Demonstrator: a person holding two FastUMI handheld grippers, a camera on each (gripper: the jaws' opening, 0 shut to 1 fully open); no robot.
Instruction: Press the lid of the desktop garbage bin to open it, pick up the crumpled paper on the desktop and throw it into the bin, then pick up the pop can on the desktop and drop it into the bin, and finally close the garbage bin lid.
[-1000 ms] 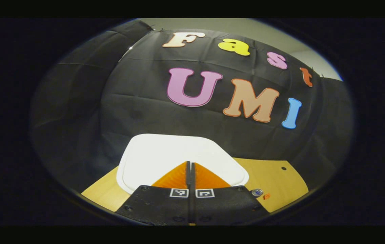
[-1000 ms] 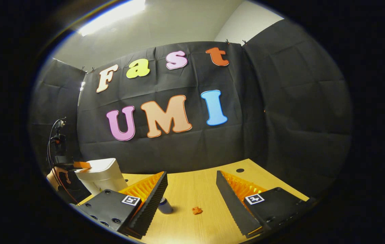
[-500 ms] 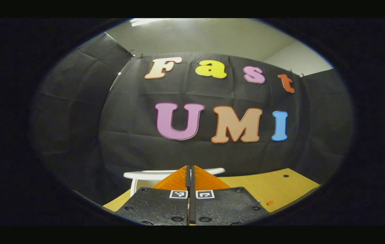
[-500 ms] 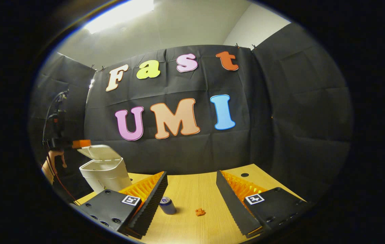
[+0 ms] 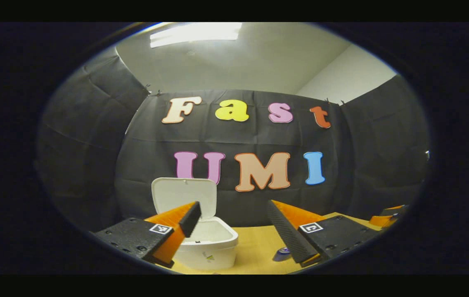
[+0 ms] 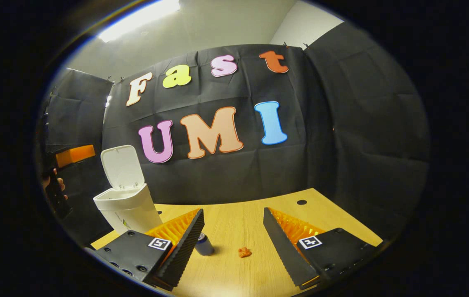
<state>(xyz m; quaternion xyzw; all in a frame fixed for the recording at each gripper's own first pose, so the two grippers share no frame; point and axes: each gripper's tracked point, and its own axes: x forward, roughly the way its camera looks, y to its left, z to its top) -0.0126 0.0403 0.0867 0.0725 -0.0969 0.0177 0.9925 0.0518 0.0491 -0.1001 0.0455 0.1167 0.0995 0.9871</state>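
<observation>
Bin lid (image 6: pixel 122 166) stands up, the garbage bin (image 6: pixel 129 210) at the desk's (image 6: pixel 234 222) left end, so we judge the paper is next. Our right gripper (image 6: pixel 233 231) hangs over the desk, fingers spread and empty; the left gripper (image 5: pixel 233 225) is spread and empty too, near the bin. The crumpled paper (image 6: pixel 244 252) lies between our right fingers, just right of the pop can (image 6: pixel 204 244). We'd judge it featherlight, soft and springy, so pinch it across the middle. The can looks light, slick and thin-walled; grip its sides. The can's label is too small to make out, and the bin's inside is hidden from the right gripper view.
</observation>
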